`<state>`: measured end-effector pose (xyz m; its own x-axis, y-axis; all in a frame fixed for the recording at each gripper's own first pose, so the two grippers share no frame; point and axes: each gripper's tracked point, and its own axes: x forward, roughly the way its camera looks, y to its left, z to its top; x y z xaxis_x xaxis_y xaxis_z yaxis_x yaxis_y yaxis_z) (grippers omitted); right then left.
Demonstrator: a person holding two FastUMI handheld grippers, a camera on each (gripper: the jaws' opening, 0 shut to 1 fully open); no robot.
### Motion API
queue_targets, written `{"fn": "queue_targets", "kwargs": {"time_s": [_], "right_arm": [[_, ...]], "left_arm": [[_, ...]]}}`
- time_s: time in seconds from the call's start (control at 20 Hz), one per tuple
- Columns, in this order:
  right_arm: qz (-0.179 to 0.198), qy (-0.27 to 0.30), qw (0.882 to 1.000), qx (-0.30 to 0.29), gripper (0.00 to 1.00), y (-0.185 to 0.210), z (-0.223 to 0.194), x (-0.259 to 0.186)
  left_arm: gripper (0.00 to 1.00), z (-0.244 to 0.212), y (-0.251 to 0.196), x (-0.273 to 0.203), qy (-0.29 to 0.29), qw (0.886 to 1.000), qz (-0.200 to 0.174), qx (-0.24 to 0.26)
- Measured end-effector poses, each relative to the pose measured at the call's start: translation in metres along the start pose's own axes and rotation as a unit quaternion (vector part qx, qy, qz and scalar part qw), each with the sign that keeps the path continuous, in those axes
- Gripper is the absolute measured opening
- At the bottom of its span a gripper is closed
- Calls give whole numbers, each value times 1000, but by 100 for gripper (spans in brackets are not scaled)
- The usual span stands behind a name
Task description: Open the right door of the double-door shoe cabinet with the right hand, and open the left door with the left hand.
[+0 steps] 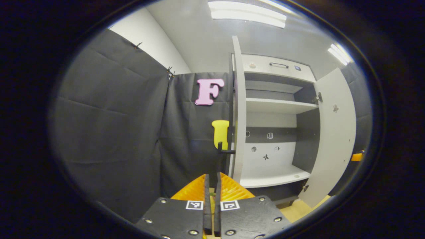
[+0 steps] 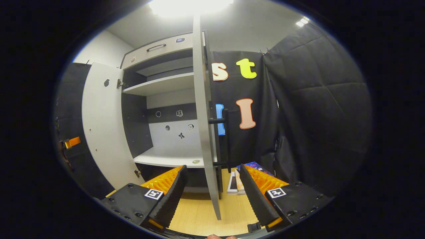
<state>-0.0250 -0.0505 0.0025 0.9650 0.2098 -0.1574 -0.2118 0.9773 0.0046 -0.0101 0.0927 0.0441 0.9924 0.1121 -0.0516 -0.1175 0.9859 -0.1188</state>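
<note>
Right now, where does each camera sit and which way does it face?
Left gripper view: rides the left gripper, facing the open left door edge-on; its own fingers are closed on the handle.
Right gripper view: rides the right gripper, facing the open right door edge-on, between its own spread fingers.
Shared: the cabinet shelves and both doors.

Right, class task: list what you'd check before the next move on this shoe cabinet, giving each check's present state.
1. Right door swung open: ok.
2. Left door swung open: ok.
3. Right gripper jaws open: ok.
4. Right gripper clear of the right door: not ok, the door's edge stands between the jaws.
5. Left gripper free of the left door's handle: cannot tell, jaws nearly closed beneath it.
</note>
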Motion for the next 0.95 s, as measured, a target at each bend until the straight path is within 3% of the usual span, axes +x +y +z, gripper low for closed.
{"fn": "queue_targets", "kwargs": {"time_s": [0.05,0.1,0.3,0.55,0.95], "right_arm": [[1,-2,1000,-1,98,1,1,0],[2,-2,1000,-1,98,1,0,0],[12,-15,1000,0,98,15,4,-4],[13,-35,999,-25,98,33,2,-13],[10,-28,1000,2,98,46,-17,-16]], "left_arm": [[28,2,-6,-7,-5,1000,-1,1],[39,3,-11,-14,-7,1000,-3,5],[98,4,-19,-35,-5,999,12,30],[98,-5,-51,-48,-2,999,-6,37],[98,-40,-108,-63,13,998,-49,47]]}}
